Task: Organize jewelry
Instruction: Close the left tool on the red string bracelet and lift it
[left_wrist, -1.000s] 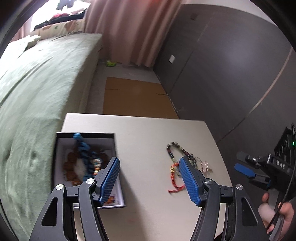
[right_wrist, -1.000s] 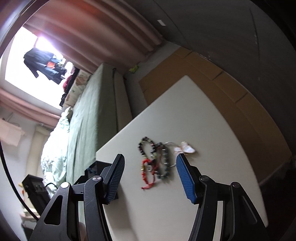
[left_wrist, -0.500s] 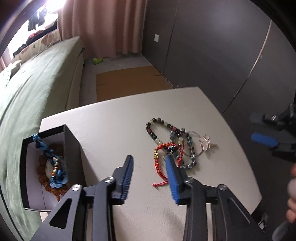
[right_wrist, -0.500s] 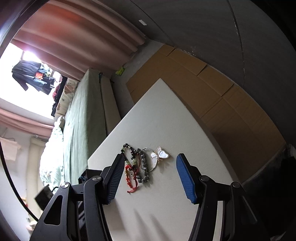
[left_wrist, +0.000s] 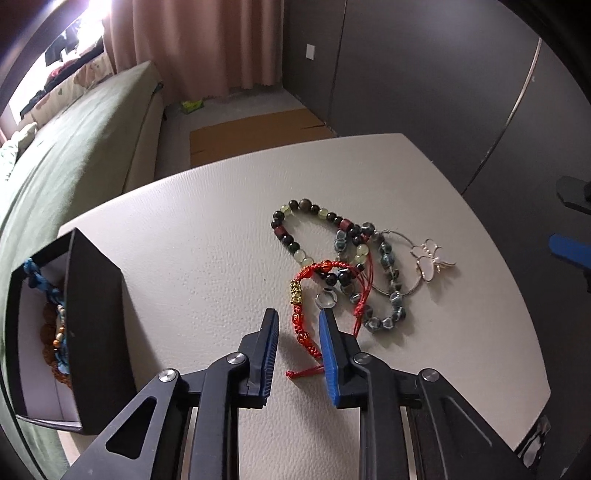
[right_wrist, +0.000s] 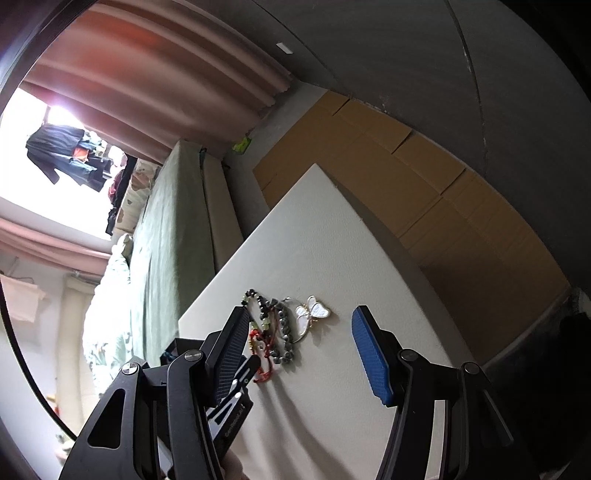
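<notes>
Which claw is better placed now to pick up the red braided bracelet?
Left. The left claw already straddles the red braided cord bracelet, while the right claw hangs open, away from it.

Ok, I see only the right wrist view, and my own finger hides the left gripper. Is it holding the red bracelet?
Observer: No. The left gripper is open, one finger on each side of the red bracelet, not pinching it.
Operator: And the black box, what is inside?
Observer: A blue braided bracelet lies in the black box, over brown beads.
Operator: Anything small that I may miss?
Observer: A small silver ring lies beside the bracelet's gold charm.
</notes>
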